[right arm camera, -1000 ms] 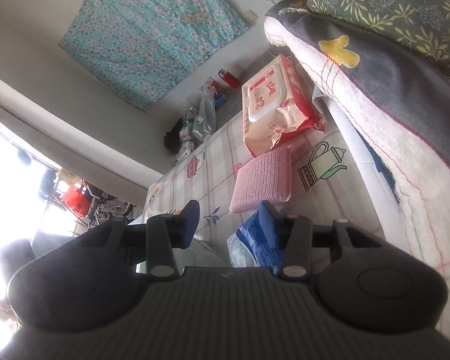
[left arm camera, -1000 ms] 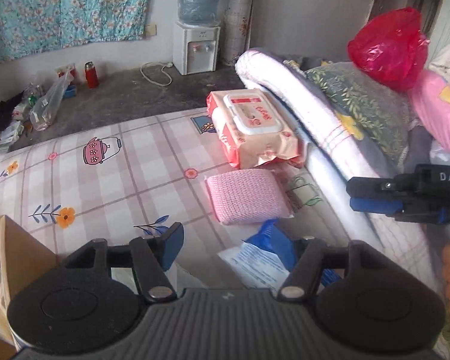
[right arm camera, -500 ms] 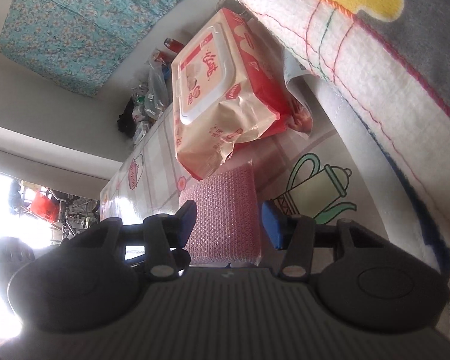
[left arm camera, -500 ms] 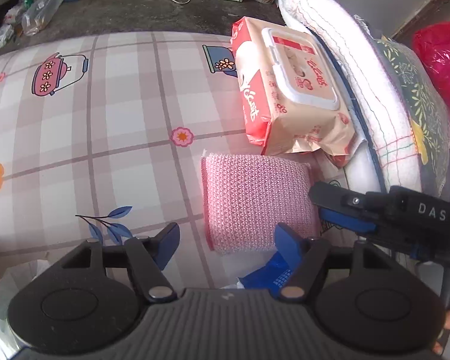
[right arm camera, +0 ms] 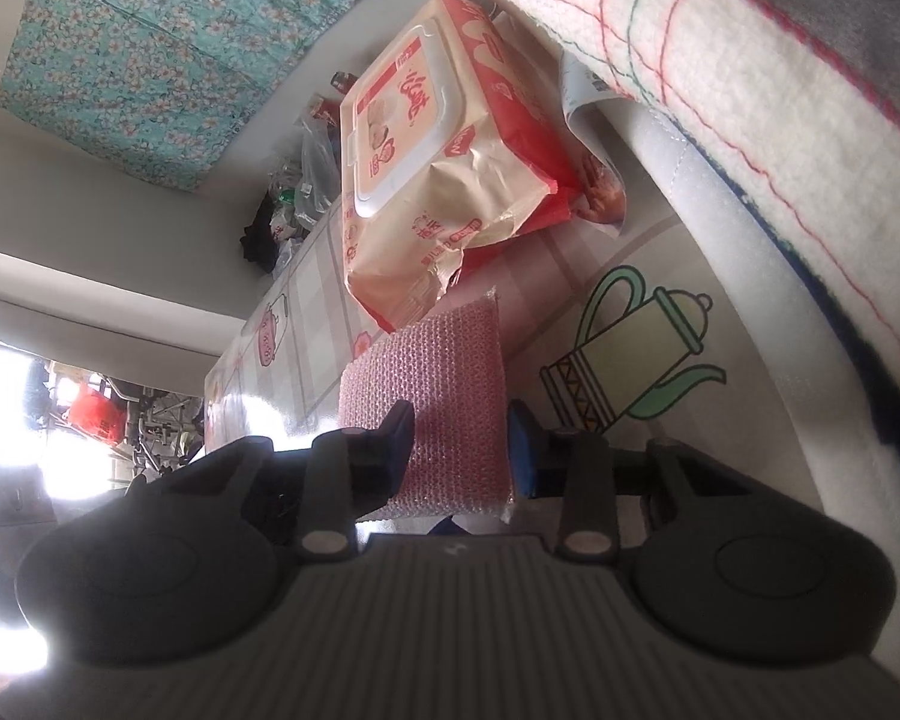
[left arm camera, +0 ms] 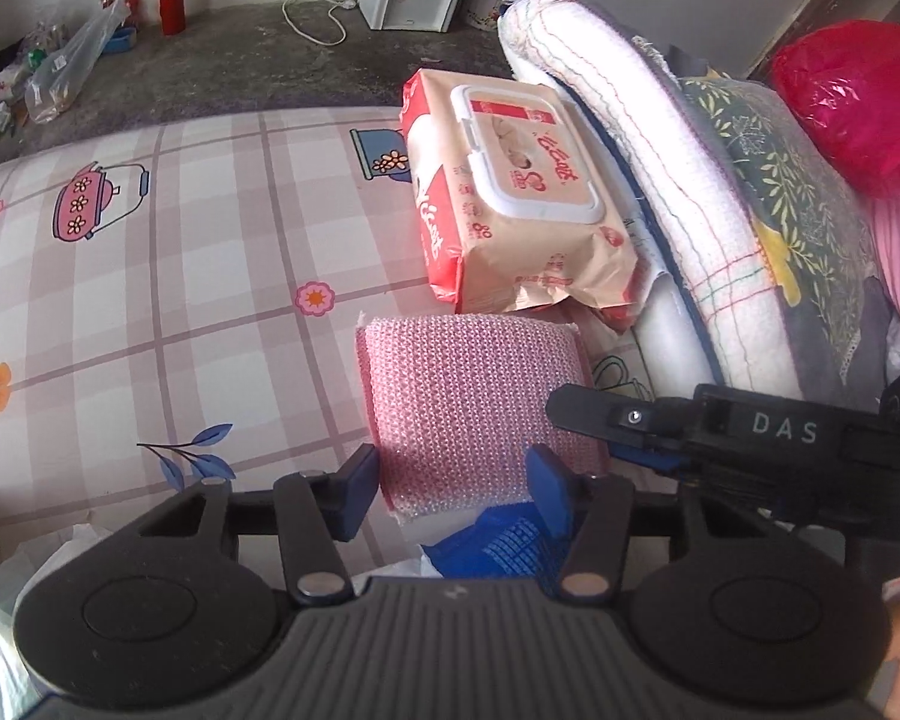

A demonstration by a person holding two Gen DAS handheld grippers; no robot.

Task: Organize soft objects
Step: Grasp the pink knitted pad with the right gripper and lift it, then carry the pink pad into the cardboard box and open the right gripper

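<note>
Now both grippers are down on the pink knitted pad [left arm camera: 474, 402], which lies on the checked bed sheet [left arm camera: 180, 276] just near of the wet-wipes pack [left arm camera: 510, 204], with the rolled white blanket [left arm camera: 630, 138] to its right. The left gripper [left arm camera: 453, 483] straddles the pad's near edge; its jaws are closing, the left pad right at the knit's side, the right one seemingly over the surface, and I'd call nothing pinched yet. The right gripper [right arm camera: 459, 450] comes in from the pad's right-hand side, jaws closing too, with the pink knit filling the gap between them; whether they already press it, I cannot tell for certain, though they sit tight against it. A blue packet [left arm camera: 498, 546] peeks out under the pad's near end.

So the step in hand looks like the pick-up of the pad, a two-handed grasp. Next it calls for finishing the squeeze on both sides, evenly, since the thing is soft and will sag, then lifting it free without dragging the blue packet or nudging the wipes.
</note>
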